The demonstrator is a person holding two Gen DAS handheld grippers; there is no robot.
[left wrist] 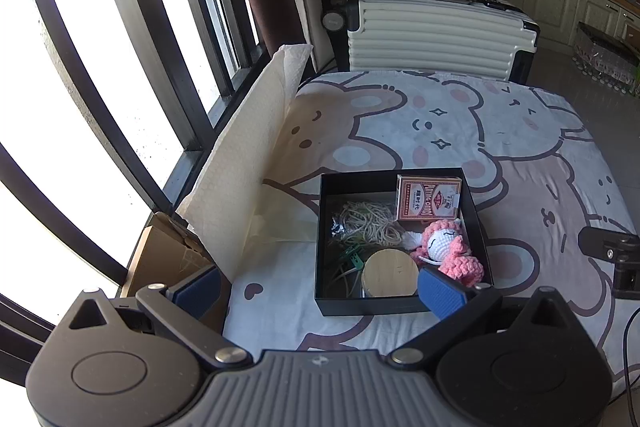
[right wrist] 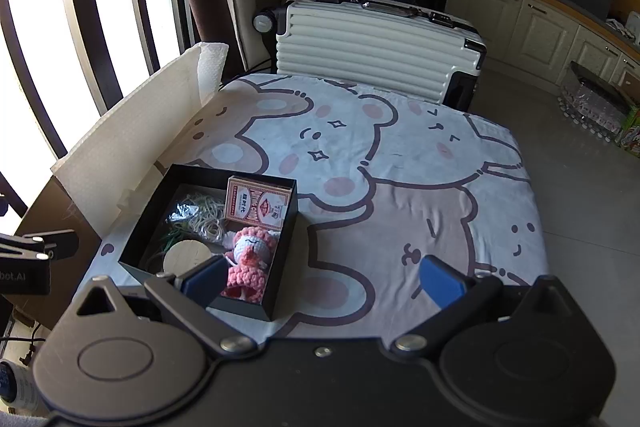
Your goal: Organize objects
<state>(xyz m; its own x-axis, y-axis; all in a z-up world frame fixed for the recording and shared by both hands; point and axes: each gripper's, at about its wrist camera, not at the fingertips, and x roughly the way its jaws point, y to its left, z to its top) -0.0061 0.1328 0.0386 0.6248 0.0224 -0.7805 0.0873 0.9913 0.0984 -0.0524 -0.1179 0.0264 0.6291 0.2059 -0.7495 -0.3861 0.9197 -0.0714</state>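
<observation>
At the lower centre of the left wrist frame, the black box (left wrist: pixel 400 243) sits on the cartoon-print cloth (left wrist: pixel 440 123), already gathering the card pack (left wrist: pixel 428 198), pink crochet doll (left wrist: pixel 448 247), cord bundle (left wrist: pixel 368 223) and wooden-lidded jar (left wrist: pixel 390 274), so tidying looks nearly done. Both the left gripper (left wrist: pixel 320 291) and right gripper (right wrist: pixel 320 279) hang spread and empty. The pack's long axis runs across the frame along the box's far wall, and the doll's head points toward it.

The left gripper (left wrist: pixel 320 291) has a grey ribbed body, black rounded housings, silver screws and blue pads (left wrist: pixel 440 293). The right gripper (right wrist: pixel 322 281) looks the same, with a black body.
</observation>
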